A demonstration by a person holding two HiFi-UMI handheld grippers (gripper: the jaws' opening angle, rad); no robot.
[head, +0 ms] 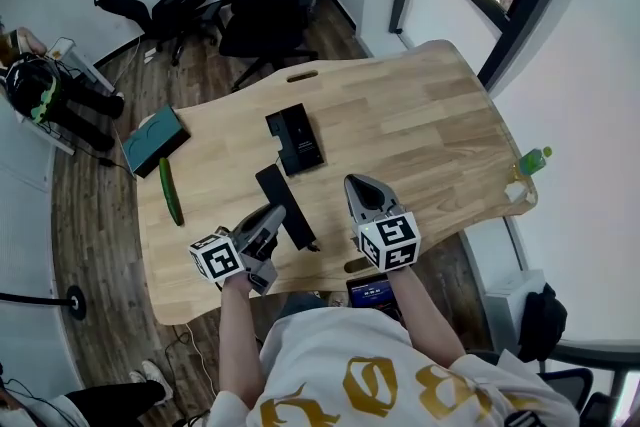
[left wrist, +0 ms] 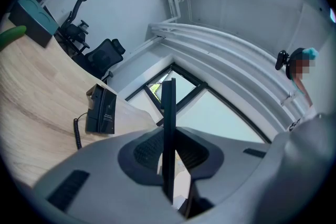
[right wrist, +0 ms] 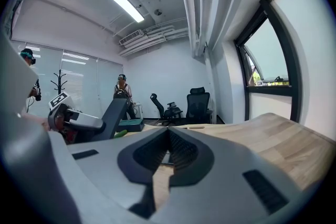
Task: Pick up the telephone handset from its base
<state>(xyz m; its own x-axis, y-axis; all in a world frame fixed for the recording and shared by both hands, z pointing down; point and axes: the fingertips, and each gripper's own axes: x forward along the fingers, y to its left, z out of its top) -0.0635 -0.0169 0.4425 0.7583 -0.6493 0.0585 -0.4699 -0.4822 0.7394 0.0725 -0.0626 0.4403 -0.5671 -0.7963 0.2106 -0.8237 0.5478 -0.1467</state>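
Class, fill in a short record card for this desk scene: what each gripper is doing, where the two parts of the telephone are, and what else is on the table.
Left gripper: shut on the handset
Right gripper: shut, holding nothing
Handset: off the base, nearer the person
Base: flat on the table, near its middle
Cord: coiled, beside the base
Other things: cucumber and teal box at the left side; green bottle by the right edge
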